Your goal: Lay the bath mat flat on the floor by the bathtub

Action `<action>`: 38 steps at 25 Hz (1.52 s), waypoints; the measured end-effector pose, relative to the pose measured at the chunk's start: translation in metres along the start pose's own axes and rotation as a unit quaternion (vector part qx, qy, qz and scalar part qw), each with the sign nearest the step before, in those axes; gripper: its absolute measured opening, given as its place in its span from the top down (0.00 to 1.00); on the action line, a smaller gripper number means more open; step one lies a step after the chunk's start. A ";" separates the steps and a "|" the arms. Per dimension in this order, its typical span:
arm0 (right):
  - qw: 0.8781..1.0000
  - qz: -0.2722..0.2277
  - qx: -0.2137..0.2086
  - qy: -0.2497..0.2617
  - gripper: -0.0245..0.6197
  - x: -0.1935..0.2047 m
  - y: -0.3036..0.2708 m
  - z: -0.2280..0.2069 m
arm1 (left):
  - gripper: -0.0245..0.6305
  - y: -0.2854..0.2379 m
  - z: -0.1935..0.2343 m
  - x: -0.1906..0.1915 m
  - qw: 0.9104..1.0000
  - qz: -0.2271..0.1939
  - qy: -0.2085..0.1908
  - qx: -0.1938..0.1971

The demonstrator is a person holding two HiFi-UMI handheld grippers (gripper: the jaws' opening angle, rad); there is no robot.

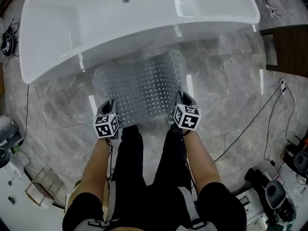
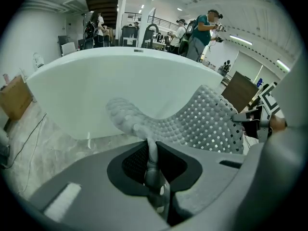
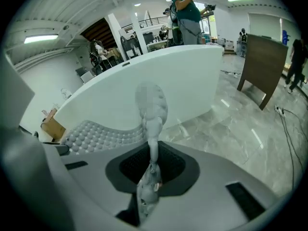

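Head view, bath mat (image 1: 139, 86) held by two corners, perhaps touching bathtub (image 1: 57, 37)

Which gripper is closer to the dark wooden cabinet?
Right. The right gripper clamps the bath mat corner on the cabinet side; the left gripper clamps the opposite corner, farther away.

The bath mat (image 1: 139, 86) spans between the left gripper (image 1: 109, 105) and right gripper (image 1: 182, 99), before the bathtub (image 1: 96, 25).

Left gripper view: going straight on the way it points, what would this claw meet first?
Past the bath mat pinched in the left claw, probably the outer wall of the bathtub. Depth is unclear, so possibly the floor first.
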State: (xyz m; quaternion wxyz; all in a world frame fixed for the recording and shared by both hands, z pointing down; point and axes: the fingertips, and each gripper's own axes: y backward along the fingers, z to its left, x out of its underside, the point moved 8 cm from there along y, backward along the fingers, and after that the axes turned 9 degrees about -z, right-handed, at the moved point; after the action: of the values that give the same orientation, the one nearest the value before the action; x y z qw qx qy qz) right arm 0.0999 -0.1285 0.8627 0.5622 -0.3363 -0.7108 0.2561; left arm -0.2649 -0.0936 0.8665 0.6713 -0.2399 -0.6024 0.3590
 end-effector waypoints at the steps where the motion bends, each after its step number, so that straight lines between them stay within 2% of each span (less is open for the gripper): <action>1: 1.000 0.004 0.001 -0.002 0.91 0.009 -0.021 -0.008 | 0.90 -0.021 0.004 0.007 1.000 0.002 -0.002 0.002; 10: 0.998 0.050 0.016 -0.019 0.90 0.086 -0.188 -0.068 | 0.89 -0.183 0.049 0.083 0.999 0.032 0.010 0.003; 18: 0.995 0.084 0.010 0.044 0.87 0.137 -0.288 -0.089 | 0.87 -0.270 0.089 0.138 0.996 0.091 -0.011 -0.015; 20: 0.994 0.089 0.027 0.064 0.87 0.149 -0.306 -0.091 | 0.87 -0.281 0.101 0.159 0.994 0.107 -0.016 -0.029; 24: 0.986 0.098 0.069 0.112 0.87 0.159 -0.338 -0.105 | 0.84 -0.296 0.130 0.194 0.988 0.139 0.034 -0.054; 26: 0.981 0.116 0.089 0.132 0.86 0.167 -0.348 -0.121 | 0.82 -0.303 0.138 0.206 0.985 0.159 0.037 -0.057; 29: 0.976 0.140 0.088 0.142 0.82 0.169 -0.355 -0.142 | 0.79 -0.311 0.148 0.221 0.982 0.176 0.034 -0.058; 34: 0.974 0.159 0.078 0.141 0.70 0.154 -0.349 -0.169 | 0.66 -0.305 0.162 0.221 0.982 0.165 0.025 -0.088; 38: 0.979 0.128 0.071 0.141 0.68 0.135 -0.310 -0.151 | 0.64 -0.272 0.151 0.205 0.987 0.138 0.005 -0.083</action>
State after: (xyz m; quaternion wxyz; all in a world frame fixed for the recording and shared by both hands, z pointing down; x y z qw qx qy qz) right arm 0.1686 -0.2265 1.2133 0.6416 -0.4164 -0.5556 0.3260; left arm -0.3569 -0.1226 1.2260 0.5963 -0.3771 -0.5880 0.3956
